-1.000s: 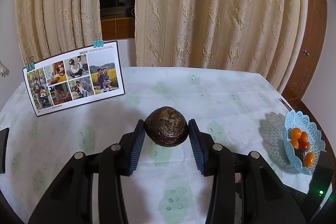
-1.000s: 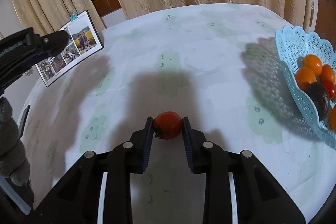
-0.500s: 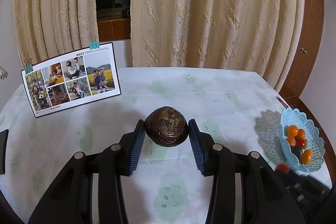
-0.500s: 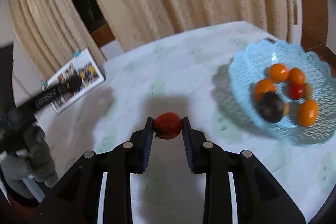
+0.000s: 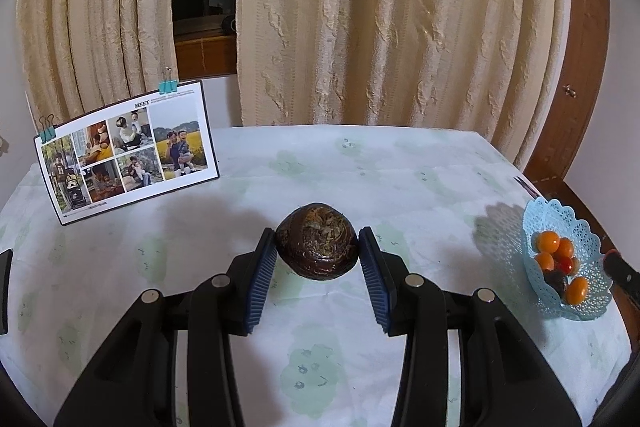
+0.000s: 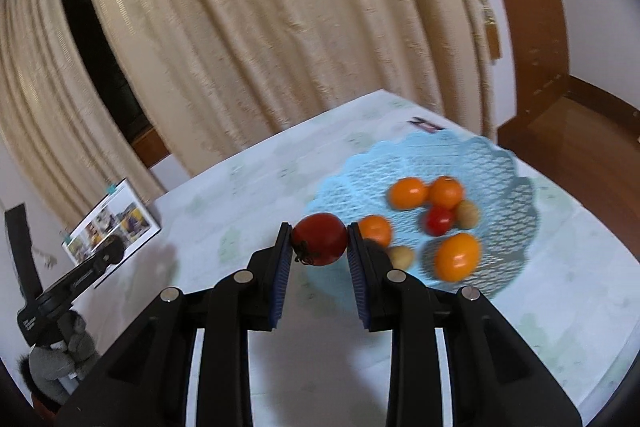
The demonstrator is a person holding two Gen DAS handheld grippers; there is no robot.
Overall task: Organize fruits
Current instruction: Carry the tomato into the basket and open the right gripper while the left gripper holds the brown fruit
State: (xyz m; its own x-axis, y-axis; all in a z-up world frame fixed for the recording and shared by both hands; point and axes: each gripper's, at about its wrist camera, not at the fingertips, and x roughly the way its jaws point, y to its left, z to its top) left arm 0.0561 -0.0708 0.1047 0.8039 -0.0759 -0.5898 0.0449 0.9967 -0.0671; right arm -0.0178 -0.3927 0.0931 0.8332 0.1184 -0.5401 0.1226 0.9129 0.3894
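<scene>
My left gripper is shut on a dark brown round fruit and holds it above the table's middle. My right gripper is shut on a red tomato and holds it over the near left rim of the light blue lattice basket. The basket holds several orange fruits, a small red one and pale brown ones. In the left wrist view the basket stands at the far right of the table, with the right gripper's tip beside it.
A photo board with teal clips stands at the table's back left. Cream curtains hang behind the table. A wooden door is at the right. The table edge runs just right of the basket. A grey soft toy is at the lower left.
My right gripper has carried the tomato right, from the table's middle to above the basket's rim. My left gripper has drifted slightly, still holding the dark fruit.
</scene>
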